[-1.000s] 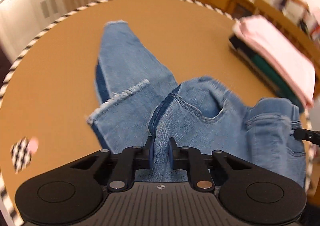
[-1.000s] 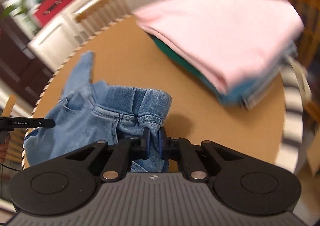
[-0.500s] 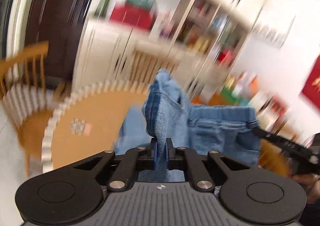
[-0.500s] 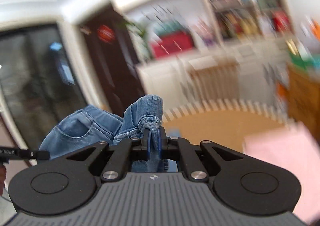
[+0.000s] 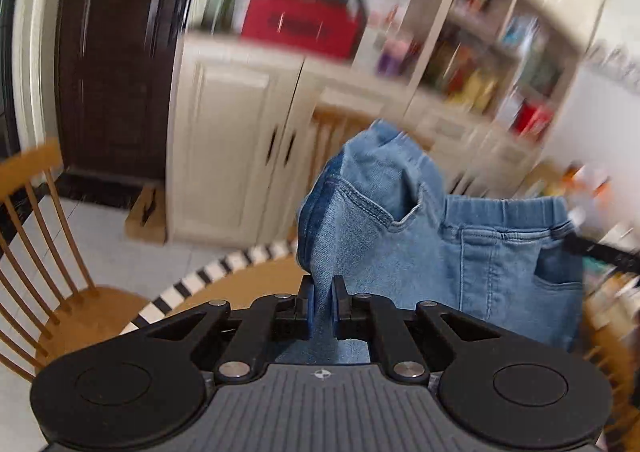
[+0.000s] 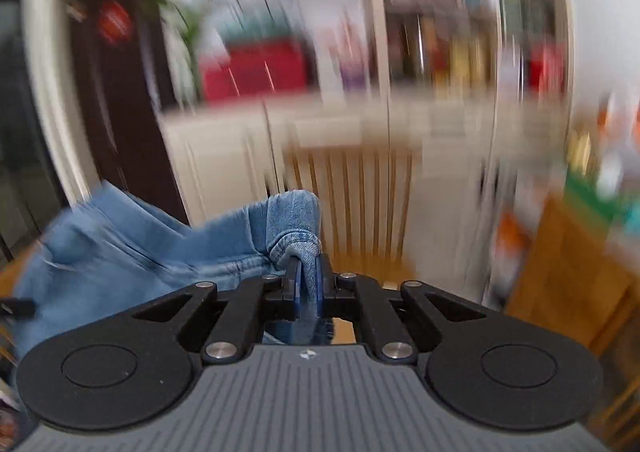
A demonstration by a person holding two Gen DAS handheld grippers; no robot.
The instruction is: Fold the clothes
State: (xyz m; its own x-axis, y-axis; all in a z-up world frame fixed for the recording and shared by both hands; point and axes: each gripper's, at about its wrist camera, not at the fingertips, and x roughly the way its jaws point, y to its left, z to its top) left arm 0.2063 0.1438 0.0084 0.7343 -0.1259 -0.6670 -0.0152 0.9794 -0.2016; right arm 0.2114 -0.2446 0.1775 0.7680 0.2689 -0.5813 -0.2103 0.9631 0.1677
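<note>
The soft blue denim jeans [image 5: 404,236] hang up in the air now, no longer lying flat on the round brown table with the black-and-white striped edge [image 5: 224,272] as they did a second ago. The left gripper [image 5: 322,302] pinches one side of the waist tight. The right gripper [image 6: 307,284] pinches the other side tight. The pink pile of clothes has gone from view. A wooden chair [image 5: 52,252] stands beside the table.

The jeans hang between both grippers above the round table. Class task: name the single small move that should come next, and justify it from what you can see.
Probably lower both grippers together toward the table. The left gripper and right gripper each pinch a side of the waistband, so the jeans hang spread between them, clear of the tabletop. Folding needs them laid flat first.
</note>
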